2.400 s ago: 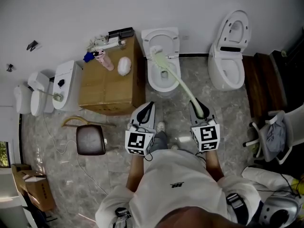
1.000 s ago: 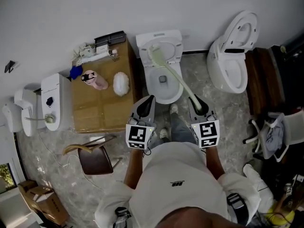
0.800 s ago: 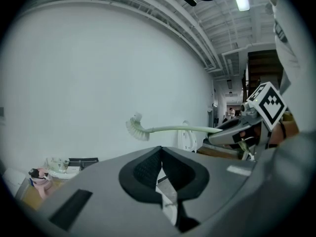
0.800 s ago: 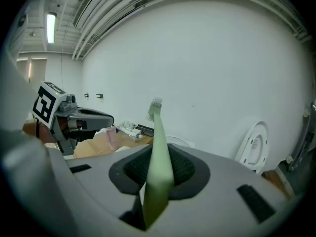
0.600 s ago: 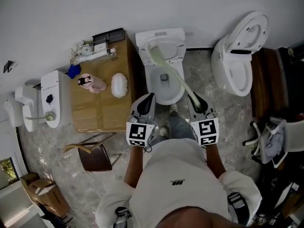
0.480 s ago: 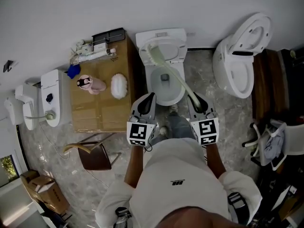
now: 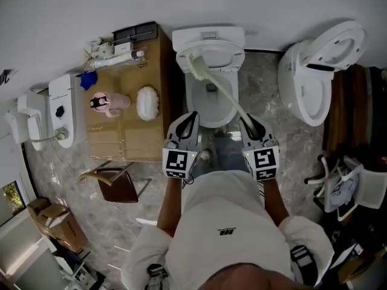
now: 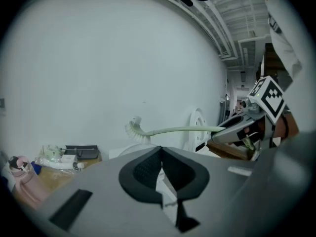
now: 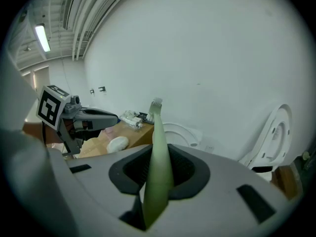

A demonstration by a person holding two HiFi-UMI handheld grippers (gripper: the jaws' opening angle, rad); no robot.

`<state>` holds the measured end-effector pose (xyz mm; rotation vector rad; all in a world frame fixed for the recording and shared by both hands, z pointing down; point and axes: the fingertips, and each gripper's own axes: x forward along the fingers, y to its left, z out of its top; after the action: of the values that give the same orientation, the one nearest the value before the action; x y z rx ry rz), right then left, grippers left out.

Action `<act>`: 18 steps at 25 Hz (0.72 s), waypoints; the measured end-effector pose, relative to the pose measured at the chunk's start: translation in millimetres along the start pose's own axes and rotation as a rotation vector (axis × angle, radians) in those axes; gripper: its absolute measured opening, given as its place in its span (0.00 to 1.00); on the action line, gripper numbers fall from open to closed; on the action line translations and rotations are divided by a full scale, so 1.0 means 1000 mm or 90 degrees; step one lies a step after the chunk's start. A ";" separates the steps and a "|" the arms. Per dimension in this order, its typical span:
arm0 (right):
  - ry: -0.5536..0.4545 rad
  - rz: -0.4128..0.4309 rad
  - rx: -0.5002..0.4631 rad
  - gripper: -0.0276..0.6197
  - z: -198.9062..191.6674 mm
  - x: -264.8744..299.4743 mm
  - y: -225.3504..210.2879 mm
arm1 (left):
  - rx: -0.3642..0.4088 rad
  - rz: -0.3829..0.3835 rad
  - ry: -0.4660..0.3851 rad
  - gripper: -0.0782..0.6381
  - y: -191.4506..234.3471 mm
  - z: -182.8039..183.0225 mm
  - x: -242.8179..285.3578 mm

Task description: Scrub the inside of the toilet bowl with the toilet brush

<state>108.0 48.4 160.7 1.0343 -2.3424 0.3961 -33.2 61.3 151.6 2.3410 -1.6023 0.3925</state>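
We face the open toilet [image 7: 195, 104], which stands just beside a brown counter [image 7: 121, 139]. Over the bowl, the toilet brush [image 7: 221, 94] lies with its long axis running from near right to far left. Its handle is roughly level and its bristled head points at the wall, over the back-left rim. Our right hand-held gripper [image 7: 250, 125] is clamped on the handle's near end. Our left hand-held gripper [image 7: 187, 121] has its jaws pressed together on nothing.

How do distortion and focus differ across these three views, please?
Head view: evenly lit, sharp, mildly bowed edges. Left gripper view: fisheye circle, black corners, grey left gripper soft. Right gripper view: same fisheye; pale green plastic toilet brush blurs near the lens.
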 end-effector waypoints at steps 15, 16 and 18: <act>0.124 0.056 0.019 0.14 -0.082 0.075 -0.033 | -0.041 0.027 0.083 0.12 0.024 -0.086 0.077; 0.133 0.061 0.015 0.14 -0.088 0.079 -0.033 | -0.047 0.029 0.087 0.12 0.025 -0.092 0.081; 0.149 0.072 0.011 0.14 -0.101 0.087 -0.032 | -0.055 0.033 0.095 0.12 0.028 -0.105 0.087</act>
<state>119.1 22.8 294.8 0.8177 -2.1943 0.5500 -35.8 15.6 283.2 2.1565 -1.5790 0.4868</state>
